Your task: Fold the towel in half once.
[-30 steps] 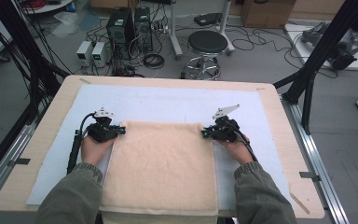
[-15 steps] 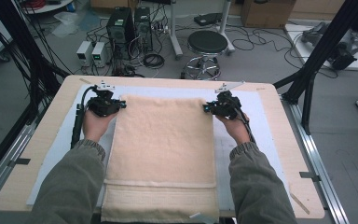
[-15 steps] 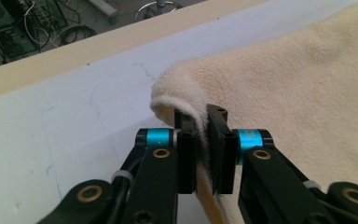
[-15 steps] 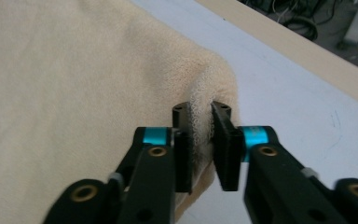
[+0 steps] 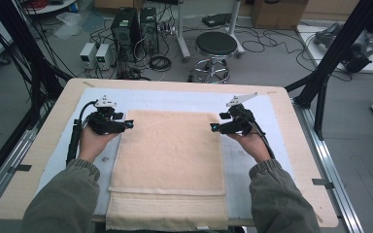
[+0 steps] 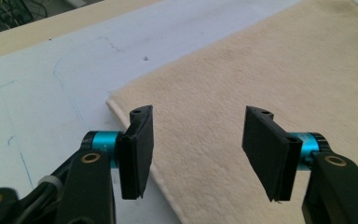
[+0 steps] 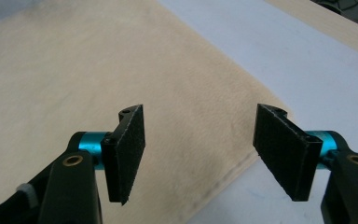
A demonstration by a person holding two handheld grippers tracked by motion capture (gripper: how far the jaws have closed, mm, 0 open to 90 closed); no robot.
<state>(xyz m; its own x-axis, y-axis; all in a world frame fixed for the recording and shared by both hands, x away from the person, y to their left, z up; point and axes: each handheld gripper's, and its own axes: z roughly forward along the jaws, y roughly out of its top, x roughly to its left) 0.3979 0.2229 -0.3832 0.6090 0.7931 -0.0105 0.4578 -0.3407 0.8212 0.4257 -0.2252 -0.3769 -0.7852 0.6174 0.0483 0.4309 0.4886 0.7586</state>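
Observation:
A beige towel [image 5: 170,160] lies flat on the white mat [image 5: 252,170], its near end hanging over the table's front edge with a fold line across it. My left gripper [image 5: 128,124] hovers at the towel's far left corner, jaws open and empty. In the left gripper view the towel [image 6: 270,79] spreads under the open left gripper [image 6: 198,144], its corner just behind the left jaw. My right gripper [image 5: 214,127] is at the far right corner, also open. The right gripper view shows the towel [image 7: 98,79] and its edge beneath the open right gripper [image 7: 200,149].
The wooden table [image 5: 34,160] carries the white mat. Behind the table stand a black stool [image 5: 215,46], computer boxes [image 5: 133,26] and many cables on the floor. Black frame posts [image 5: 340,48] rise at both sides.
Both grippers carried the towel's far edge away from me, spreading it out flat, then let go. Their jaws now stand open beside the far corners.

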